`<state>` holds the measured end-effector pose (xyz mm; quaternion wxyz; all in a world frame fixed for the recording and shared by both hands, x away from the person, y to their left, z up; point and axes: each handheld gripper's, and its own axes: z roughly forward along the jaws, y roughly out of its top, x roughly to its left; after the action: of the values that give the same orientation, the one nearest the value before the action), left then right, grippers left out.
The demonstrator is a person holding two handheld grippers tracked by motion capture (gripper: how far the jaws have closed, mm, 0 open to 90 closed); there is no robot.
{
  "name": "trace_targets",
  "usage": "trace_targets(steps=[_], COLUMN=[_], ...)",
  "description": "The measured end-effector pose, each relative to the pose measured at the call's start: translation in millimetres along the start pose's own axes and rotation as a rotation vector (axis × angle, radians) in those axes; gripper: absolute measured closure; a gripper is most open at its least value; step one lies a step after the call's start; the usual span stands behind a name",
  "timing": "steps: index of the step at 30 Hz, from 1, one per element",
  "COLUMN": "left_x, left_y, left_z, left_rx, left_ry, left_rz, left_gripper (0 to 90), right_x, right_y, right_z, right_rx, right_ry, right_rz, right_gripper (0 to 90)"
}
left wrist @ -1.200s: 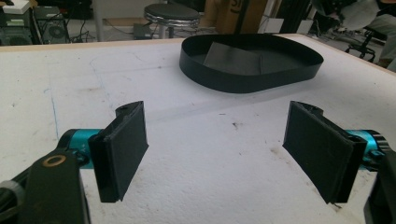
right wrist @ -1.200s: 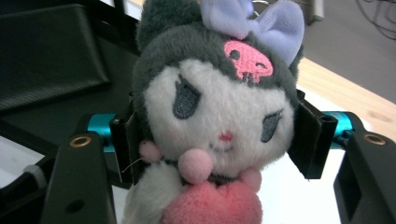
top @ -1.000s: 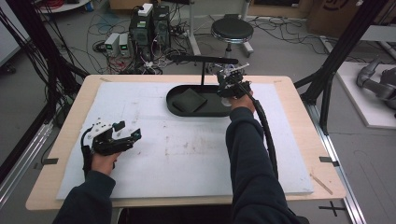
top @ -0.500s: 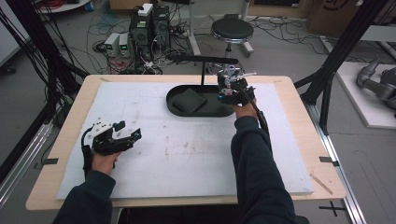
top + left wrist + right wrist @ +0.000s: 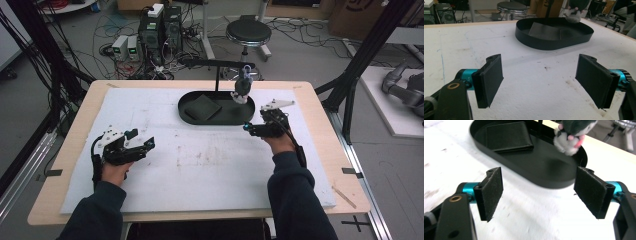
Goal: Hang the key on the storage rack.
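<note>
A black oval tray (image 5: 235, 119) lies at the far middle of the white mat. A thin stand rises from it, and a small grey plush toy (image 5: 242, 89) hangs from the stand's arm (image 5: 220, 63) over the tray's right end. A flat black wallet (image 5: 202, 107) lies in the tray's left half. My right gripper (image 5: 251, 129) is open and empty, just off the tray's near right rim. In the right gripper view the tray (image 5: 549, 183), wallet (image 5: 509, 136) and toy (image 5: 567, 138) lie ahead of the spread jaws. My left gripper (image 5: 142, 145) rests open and empty at the near left.
The white mat (image 5: 210, 170) covers most of the wooden table (image 5: 320, 110). Black frame posts (image 5: 360, 65) stand at the far right and left. A stool (image 5: 248, 33) and computer boxes (image 5: 160, 25) with cables sit on the floor beyond the far edge.
My right gripper has drawn back from the stand's arm toward me and down, open. The toy it was at now hangs free from the arm. The left gripper has barely moved.
</note>
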<state>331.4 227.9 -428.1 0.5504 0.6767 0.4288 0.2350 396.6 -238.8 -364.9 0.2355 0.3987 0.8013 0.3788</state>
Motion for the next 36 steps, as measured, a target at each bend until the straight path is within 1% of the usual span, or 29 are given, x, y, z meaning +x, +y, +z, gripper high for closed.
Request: trace_targets(steps=[2, 5, 8, 9, 11, 15, 19, 25, 28, 32, 36], left_x=[-1.0, -2.5, -3.6, -4.3, -5.2, -6.9, -8.1, -10.0, -10.8, -10.9, -10.6], left_y=[-0.1, -0.2, -0.1, 0.0, 0.3, 0.5, 0.9, 1.6, 1.7, 1.5, 0.5], left_z=[0.2, 0.0, 0.5, 0.6, 0.4, -0.4, -0.4, -0.6, -0.2, 0.2, 0.3], left_rx=[0.000, 0.000, 0.000, -0.003, -0.004, -0.006, -0.006, -0.013, -0.015, -0.010, -0.008], left_ry=[-0.002, -0.006, -0.008, -0.010, -0.010, -0.012, -0.017, -0.025, -0.027, -0.023, -0.019], left_rz=[0.003, 0.006, 0.008, 0.008, 0.011, 0.017, 0.020, 0.014, 0.016, 0.016, 0.014], left_gripper=[21.5, 21.5, 21.5, 21.5, 21.5, 21.5, 21.5, 21.5, 21.5, 21.5, 21.5], right_x=[0.8, 1.5, 1.5, 1.1, 1.8, 3.4, 2.1, -2.9, -3.8, -5.5, -7.8], right_y=[-12.6, -34.4, -52.5, -57.2, -66.5, -78.3, -83.7, -90.3, -91.6, -92.4, -93.4], right_z=[-8.3, -20.4, -29.6, -31.9, -36.2, -38.7, -41.9, -48.4, -50.1, -50.0, -49.5], right_rx=[-0.027, -0.068, -0.110, -0.119, -0.119, -0.104, -0.089, -0.100, -0.101, -0.106, -0.108], right_ry=[0.004, -0.004, -0.019, -0.028, -0.043, -0.071, -0.083, -0.099, -0.111, -0.122, -0.129], right_rz=[0.001, -0.009, -0.003, -0.011, -0.018, -0.020, -0.022, 0.009, 0.006, 0.018, 0.017], right_gripper=[23.8, 21.8, 20.6, 20.6, 20.6, 20.6, 20.6, 20.6, 20.6, 20.6, 20.6])
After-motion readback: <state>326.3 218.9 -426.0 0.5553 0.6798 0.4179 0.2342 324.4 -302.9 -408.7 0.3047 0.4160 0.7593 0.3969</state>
